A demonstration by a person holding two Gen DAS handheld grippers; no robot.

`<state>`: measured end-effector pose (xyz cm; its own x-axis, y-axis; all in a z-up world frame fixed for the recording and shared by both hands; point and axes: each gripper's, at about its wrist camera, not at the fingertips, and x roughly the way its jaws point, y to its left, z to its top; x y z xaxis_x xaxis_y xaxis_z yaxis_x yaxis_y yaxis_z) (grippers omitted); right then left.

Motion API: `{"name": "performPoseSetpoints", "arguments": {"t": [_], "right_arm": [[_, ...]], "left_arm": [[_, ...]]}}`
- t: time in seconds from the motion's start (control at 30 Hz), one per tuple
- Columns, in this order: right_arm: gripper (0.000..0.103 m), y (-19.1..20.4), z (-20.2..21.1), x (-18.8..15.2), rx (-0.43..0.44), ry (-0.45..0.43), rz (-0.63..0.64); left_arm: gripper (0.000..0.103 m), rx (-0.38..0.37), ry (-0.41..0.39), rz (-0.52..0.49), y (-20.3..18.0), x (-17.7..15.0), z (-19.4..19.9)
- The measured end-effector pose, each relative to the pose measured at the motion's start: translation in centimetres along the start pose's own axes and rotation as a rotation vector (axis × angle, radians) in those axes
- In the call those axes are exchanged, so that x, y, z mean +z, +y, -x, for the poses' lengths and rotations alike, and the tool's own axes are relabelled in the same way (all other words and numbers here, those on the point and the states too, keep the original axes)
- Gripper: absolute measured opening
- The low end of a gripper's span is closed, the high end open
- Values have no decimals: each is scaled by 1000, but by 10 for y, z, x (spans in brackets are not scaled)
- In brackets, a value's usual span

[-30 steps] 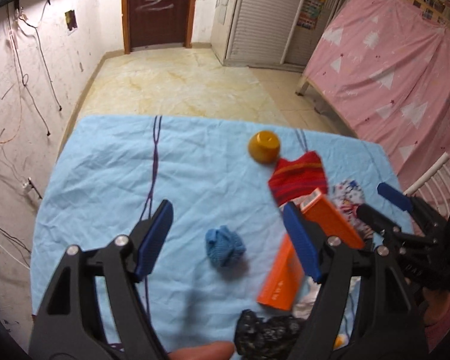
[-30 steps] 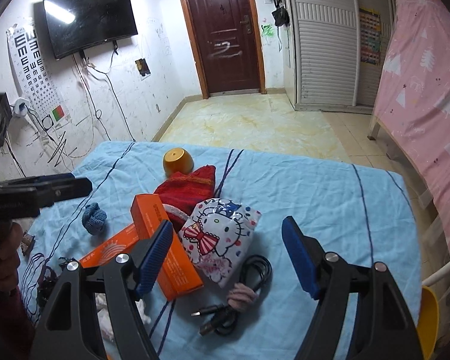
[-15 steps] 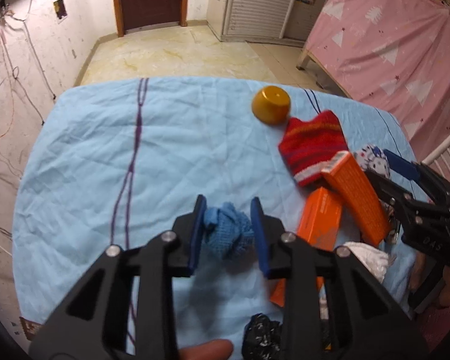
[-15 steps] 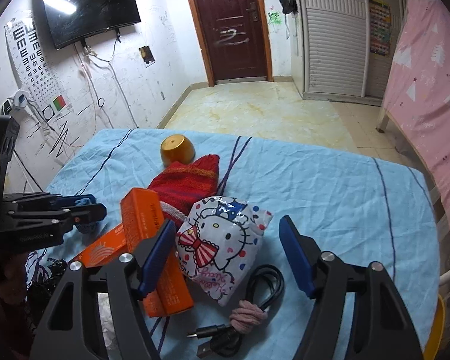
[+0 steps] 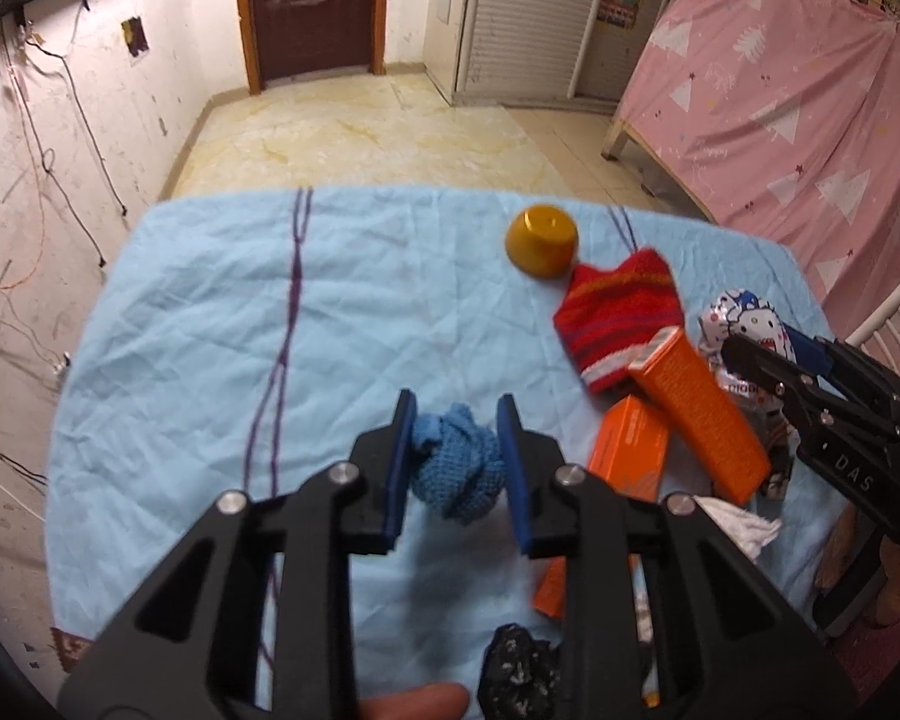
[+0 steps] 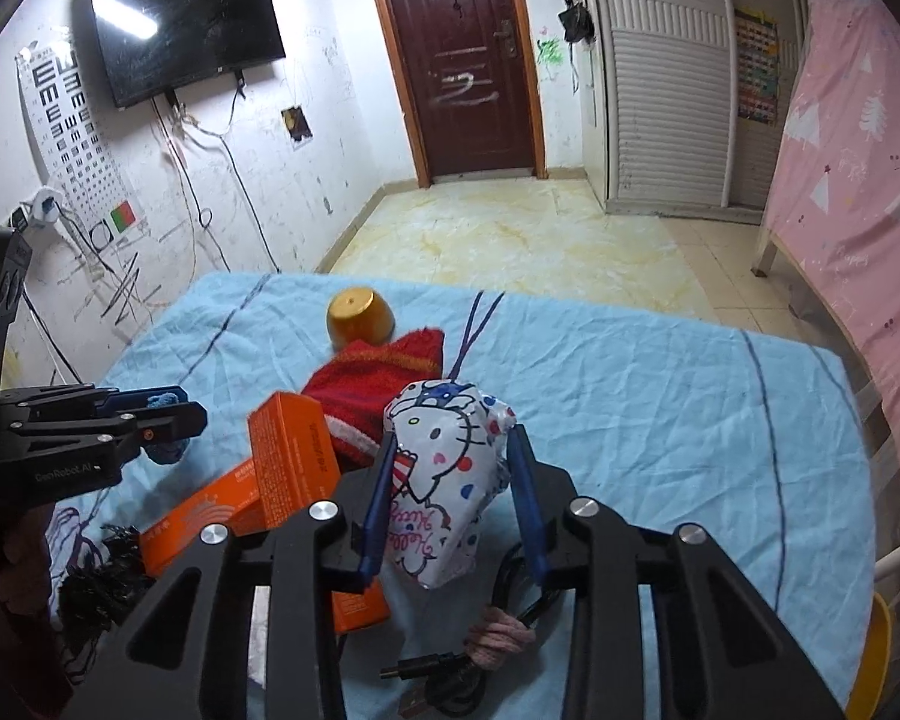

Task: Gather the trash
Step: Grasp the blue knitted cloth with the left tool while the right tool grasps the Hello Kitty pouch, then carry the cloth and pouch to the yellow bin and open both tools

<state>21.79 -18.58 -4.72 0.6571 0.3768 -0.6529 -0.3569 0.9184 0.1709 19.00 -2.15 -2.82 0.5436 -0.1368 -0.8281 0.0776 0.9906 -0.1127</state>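
A small crumpled wad of blue knitted fabric [image 5: 459, 468] sits squeezed between the blue pads of the left tool [image 5: 455, 463], low over the light blue cloth covering the table [image 5: 210, 324]. The right tool [image 6: 453, 495] has its two fingers pressed against the sides of a white cartoon-cat printed plastic bag [image 6: 444, 474] (crinkled and puffy), gripping it above a coiled black cable [image 6: 450, 678] with a pink tie. Just beside the bag lie two orange cardboard boxes [image 6: 288, 462], one leaning on the other, and behind them a red striped knitted piece [image 6: 372, 384] touching an upturned yellow-orange plastic cup [image 6: 359, 317]. Near the table's front edge lies a crumpled black lacy scrap [image 5: 519, 672], with a white crumpled rag [image 5: 735, 525] just beside the boxes.
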Motion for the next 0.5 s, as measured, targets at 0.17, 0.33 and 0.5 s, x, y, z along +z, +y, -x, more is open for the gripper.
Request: {"name": "performPoseSetpoints", "arguments": {"t": [0.17, 0.33, 0.5], "right_arm": [[29, -10, 23, 1, 5, -60, -31], [29, -22, 51, 0, -1, -116, -51], [29, -44, 83, -8, -30, -178, -88]], "left_arm": [[25, -1, -55, -7, -5, 8, 24], [25, -10, -100, -37, -24, 12, 43], [25, -28, -130, -81, -51, 13, 58]]}}
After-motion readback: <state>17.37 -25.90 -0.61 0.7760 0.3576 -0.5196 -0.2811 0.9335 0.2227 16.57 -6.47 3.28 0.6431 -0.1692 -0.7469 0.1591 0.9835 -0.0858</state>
